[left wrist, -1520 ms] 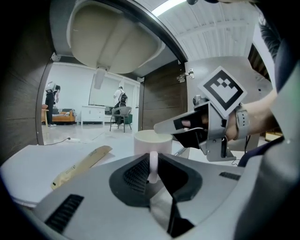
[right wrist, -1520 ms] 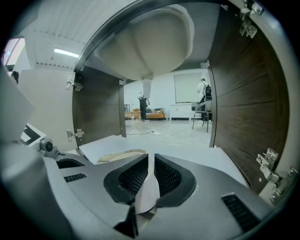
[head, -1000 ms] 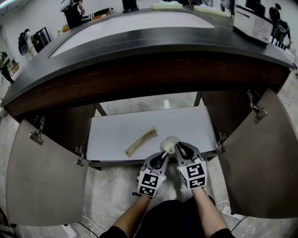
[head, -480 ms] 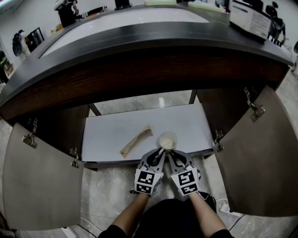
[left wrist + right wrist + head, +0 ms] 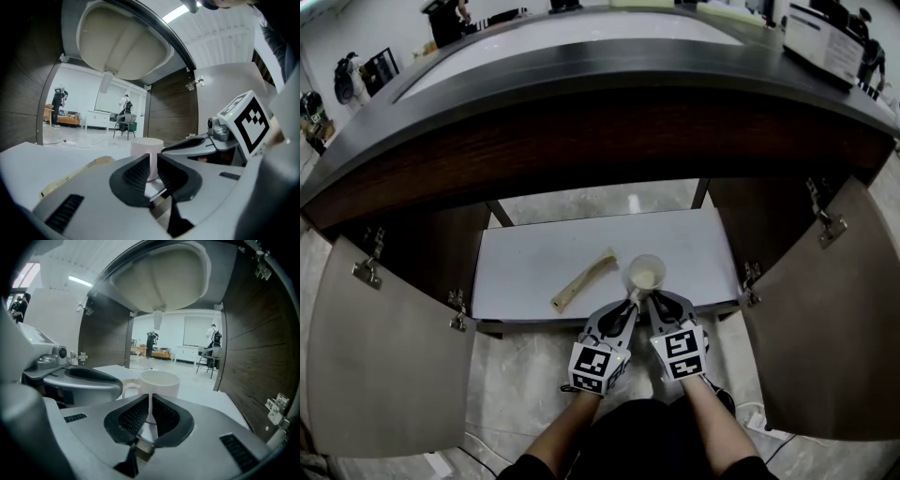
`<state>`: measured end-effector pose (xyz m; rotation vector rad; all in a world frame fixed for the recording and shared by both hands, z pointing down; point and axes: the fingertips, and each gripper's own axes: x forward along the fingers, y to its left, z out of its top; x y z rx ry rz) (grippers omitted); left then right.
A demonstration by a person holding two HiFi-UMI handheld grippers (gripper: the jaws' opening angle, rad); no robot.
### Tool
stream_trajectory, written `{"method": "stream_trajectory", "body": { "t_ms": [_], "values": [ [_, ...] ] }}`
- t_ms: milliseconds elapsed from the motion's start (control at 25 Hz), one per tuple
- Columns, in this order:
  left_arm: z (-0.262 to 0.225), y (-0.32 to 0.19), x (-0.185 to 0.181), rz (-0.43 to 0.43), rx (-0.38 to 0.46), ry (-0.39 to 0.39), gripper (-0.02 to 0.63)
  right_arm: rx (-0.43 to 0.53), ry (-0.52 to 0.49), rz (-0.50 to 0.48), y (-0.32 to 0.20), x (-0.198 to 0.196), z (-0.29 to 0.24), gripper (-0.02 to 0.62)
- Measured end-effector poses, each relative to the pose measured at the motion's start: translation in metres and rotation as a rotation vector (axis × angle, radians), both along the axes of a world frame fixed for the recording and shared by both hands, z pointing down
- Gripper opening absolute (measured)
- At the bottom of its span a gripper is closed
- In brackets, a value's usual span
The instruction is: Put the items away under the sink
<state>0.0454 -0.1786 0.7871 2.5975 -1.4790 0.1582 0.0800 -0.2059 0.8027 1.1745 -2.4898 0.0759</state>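
White ceramic mug (image 5: 646, 273) stands just ahead of both tools: left gripper (image 5: 630, 302) pinches its handle, right gripper (image 5: 657, 300) is closed, empty. Only the gripper views show the pale sink basin underside (image 5: 164, 277) and a bright room beyond. One mug and one tan paper-wrapped stick (image 5: 582, 282), forward-left, on the white shelf (image 5: 525, 262); two grey cabinet doors (image 5: 384, 356) open.

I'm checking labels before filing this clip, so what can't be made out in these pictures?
Print on the wrapped stick: too small in the head view, partly behind the left gripper in its own view.
The right gripper: whether its fingers pinch anything; only a white sliver shows between them.
The mug: its base is behind the fingers in both gripper views.
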Motion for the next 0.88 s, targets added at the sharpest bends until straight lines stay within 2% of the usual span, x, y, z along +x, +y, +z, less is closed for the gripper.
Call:
{"method": "stream_trajectory", "body": {
  "t_ms": [280,560,880],
  "values": [
    [0.005,0.001,0.003,0.032,-0.019,0.01,0.031,0.0,0.01,-0.013,-0.014,-0.012,0.0,0.041],
    [0.011,0.003,-0.001,0.022,-0.051,0.024,0.019,-0.019,-0.04,-0.048,-0.001,-0.015,-0.004,0.041],
    [-0.011,0.009,0.0,-0.028,0.006,0.047,0.009,0.013,-0.138,-0.095,0.022,-0.014,-0.035,0.041]
  ]
}}
